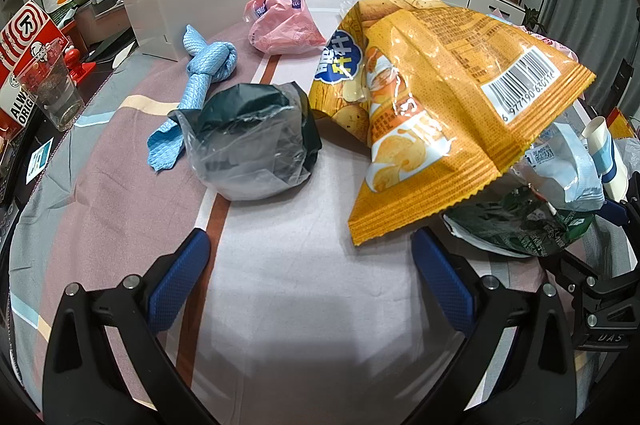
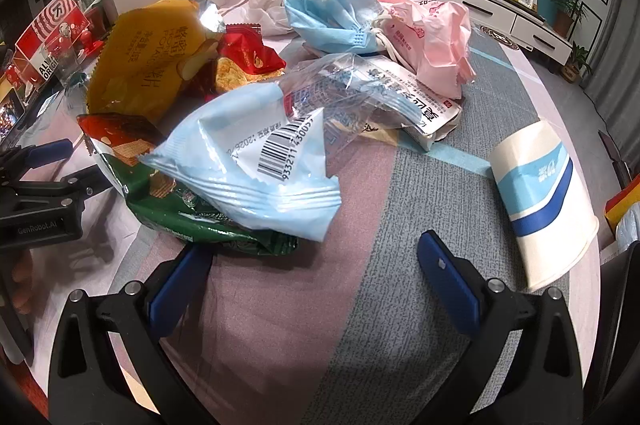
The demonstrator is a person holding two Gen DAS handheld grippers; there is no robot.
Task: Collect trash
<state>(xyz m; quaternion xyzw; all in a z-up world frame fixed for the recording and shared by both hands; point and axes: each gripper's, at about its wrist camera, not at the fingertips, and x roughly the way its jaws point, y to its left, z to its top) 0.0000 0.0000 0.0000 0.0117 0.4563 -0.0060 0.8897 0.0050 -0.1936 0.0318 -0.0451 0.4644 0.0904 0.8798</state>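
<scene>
Striped tablecloth (image 1: 280,289) | 1 orange chip bag (image 1: 440,97), centre heap, barcode 6 97719… | 1 pale-blue wrapper (image 2: 256,165), barcode 93321143… | 1 paper cup (image 2: 548,201), right edge, lying | left gripper (image 1: 310,277), right gripper (image 2: 314,277): both released, empty

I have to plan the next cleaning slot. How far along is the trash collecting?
Nothing looks collected yet, and no bin shows in either view. In hand: nothing; left gripper and right gripper are both open and empty. Left on the table: orange chip bag, knotted blue cloth, pink plastic bag, light blue wrapper, face mask, paper cup.
</scene>
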